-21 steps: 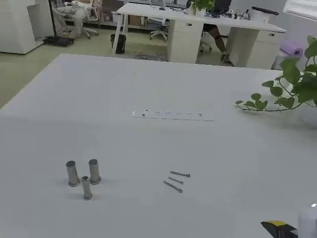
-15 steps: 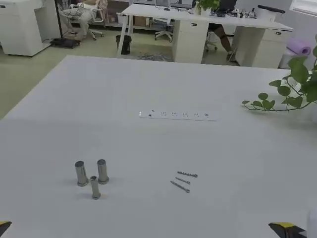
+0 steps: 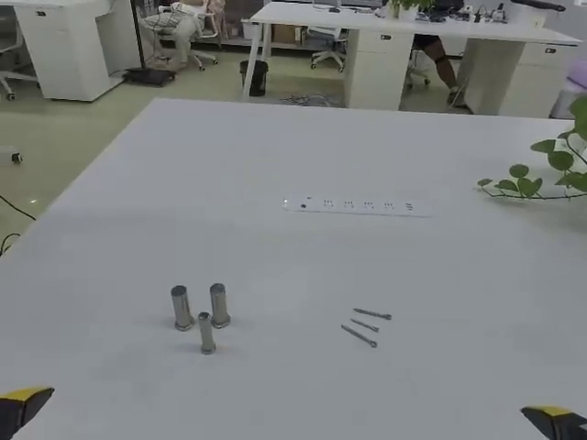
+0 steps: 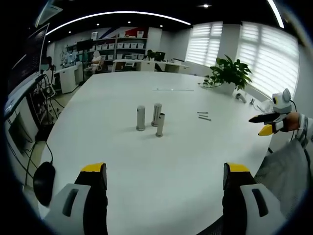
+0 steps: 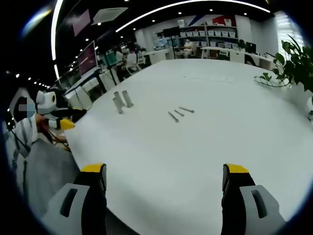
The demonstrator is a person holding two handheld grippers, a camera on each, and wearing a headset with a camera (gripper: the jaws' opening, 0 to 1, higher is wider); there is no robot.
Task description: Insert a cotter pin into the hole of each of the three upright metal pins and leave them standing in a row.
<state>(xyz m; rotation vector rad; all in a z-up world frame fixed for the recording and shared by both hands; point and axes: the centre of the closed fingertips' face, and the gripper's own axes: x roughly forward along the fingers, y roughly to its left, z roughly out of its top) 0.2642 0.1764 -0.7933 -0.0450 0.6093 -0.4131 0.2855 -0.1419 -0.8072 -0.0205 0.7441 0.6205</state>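
Three pins (image 3: 202, 316) upright in a tight cluster on the white table (image 3: 275, 165), three cotter pins (image 3: 365, 325) lying loose to their right, left gripper (image 4: 165, 169) and right gripper (image 5: 165, 169) over the near edge, jaws wide apart, both empty

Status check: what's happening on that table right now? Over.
Left gripper and right gripper open, empty. Three metal pins upright, clustered, not in a row; three cotter pins lying loose nearby, none inserted. Nothing in the way.
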